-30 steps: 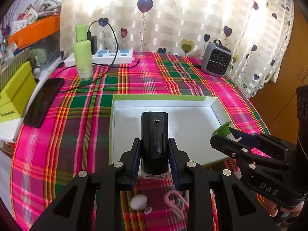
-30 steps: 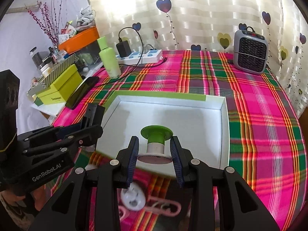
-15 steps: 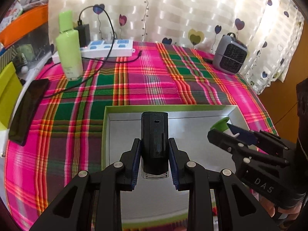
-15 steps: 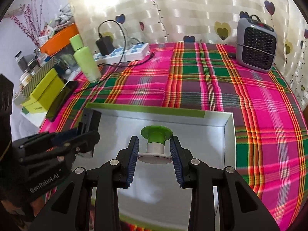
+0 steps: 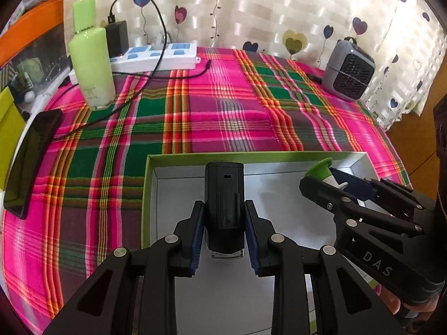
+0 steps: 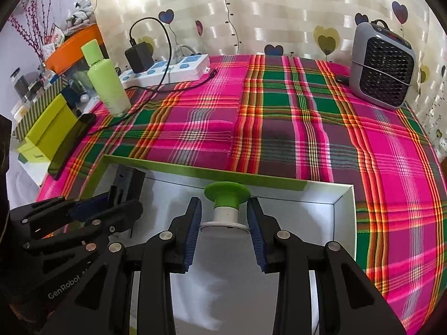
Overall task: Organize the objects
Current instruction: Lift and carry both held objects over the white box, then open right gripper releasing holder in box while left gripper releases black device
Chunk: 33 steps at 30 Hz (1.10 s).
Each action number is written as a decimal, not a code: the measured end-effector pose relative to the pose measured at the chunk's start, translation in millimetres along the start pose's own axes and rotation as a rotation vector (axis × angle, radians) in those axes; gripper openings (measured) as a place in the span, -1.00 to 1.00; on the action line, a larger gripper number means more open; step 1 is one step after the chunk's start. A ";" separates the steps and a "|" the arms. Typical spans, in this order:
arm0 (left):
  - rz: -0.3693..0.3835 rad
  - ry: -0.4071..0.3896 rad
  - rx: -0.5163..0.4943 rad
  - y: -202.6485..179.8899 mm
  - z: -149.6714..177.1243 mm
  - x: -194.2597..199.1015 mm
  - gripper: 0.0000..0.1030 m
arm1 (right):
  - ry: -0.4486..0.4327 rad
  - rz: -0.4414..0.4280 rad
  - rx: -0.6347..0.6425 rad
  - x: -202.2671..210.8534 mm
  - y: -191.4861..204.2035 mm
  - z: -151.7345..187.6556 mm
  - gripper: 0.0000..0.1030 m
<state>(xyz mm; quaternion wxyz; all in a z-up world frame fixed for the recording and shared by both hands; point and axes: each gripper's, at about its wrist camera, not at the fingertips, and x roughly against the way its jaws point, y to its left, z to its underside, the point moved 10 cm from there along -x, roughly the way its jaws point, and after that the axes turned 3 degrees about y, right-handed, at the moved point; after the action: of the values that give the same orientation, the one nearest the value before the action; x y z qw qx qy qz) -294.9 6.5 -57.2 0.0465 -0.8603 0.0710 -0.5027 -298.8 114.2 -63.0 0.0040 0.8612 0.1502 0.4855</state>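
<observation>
My left gripper [image 5: 225, 234] is shut on a black box-shaped device [image 5: 224, 201] and holds it over the left part of a shallow white box with a green rim [image 5: 195, 157]. My right gripper [image 6: 225, 233] is shut on a white bottle with a green cap [image 6: 225, 195] over the far side of the same box [image 6: 342, 217]. In the left wrist view the right gripper [image 5: 335, 187] is at the right. In the right wrist view the left gripper [image 6: 111, 203] is at the left with the black device [image 6: 125, 181].
A plaid cloth [image 6: 279, 117] covers the table. At the back stand a green bottle [image 5: 92, 55], a power strip with charger [image 5: 156, 55] and a grey heater [image 6: 382, 64]. A black phone [image 5: 28, 162] and yellow-green boxes [image 6: 44, 128] are at the left.
Both grippers moved forward over the white box with their objects still held. The box's far rim is now close to the fingertips.
</observation>
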 end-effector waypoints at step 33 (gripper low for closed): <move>-0.020 -0.032 0.018 9.2 -2.9 11.2 -0.38 | 0.022 0.015 -0.045 -4.5 -9.5 0.2 -0.05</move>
<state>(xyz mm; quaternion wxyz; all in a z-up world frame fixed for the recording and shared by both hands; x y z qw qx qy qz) -292.8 -4.4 -47.5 0.0505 -0.8684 0.0571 -0.4900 -303.2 122.1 -68.3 0.0183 0.8567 0.1327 0.4981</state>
